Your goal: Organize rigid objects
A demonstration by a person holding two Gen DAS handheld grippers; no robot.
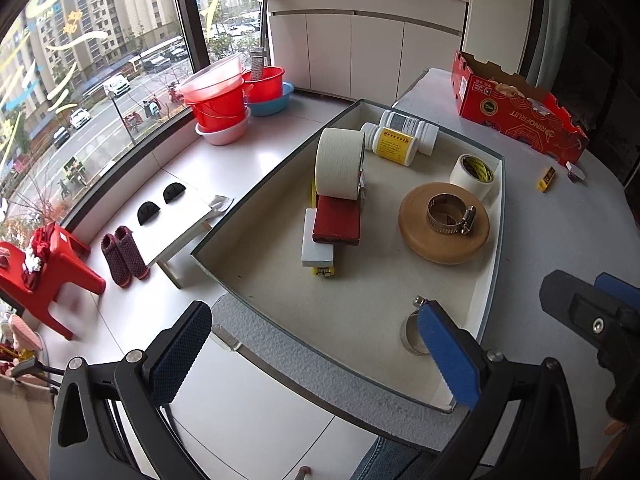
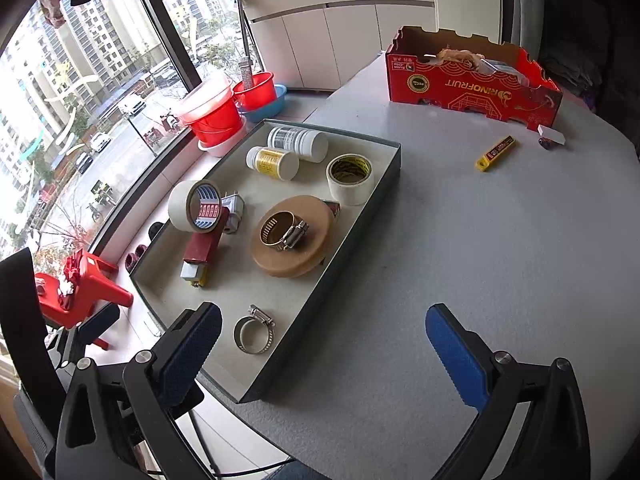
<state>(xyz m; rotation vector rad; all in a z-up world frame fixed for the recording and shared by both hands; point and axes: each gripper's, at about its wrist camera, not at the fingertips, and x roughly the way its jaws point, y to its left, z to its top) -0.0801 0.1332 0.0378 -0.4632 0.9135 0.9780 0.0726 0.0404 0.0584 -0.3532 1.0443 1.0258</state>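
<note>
On the grey round table (image 2: 460,248), our tray (image 2: 394,160) at centre frame already holds tape rolls, bottles and hose clamps. Both our left gripper (image 1: 316,356) and right gripper (image 2: 324,354) gape wide, empty; the yellow blade case (image 2: 495,153), upper right, seems left.

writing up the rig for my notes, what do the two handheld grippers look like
Both match: the left gripper and right gripper have black plastic frames with triangular cut-outs and silver screw heads at the finger joints. Each finger carries a flat, rounded-end blue pad with a fine knurled texture. A thin black cable runs beneath the right gripper.
</note>
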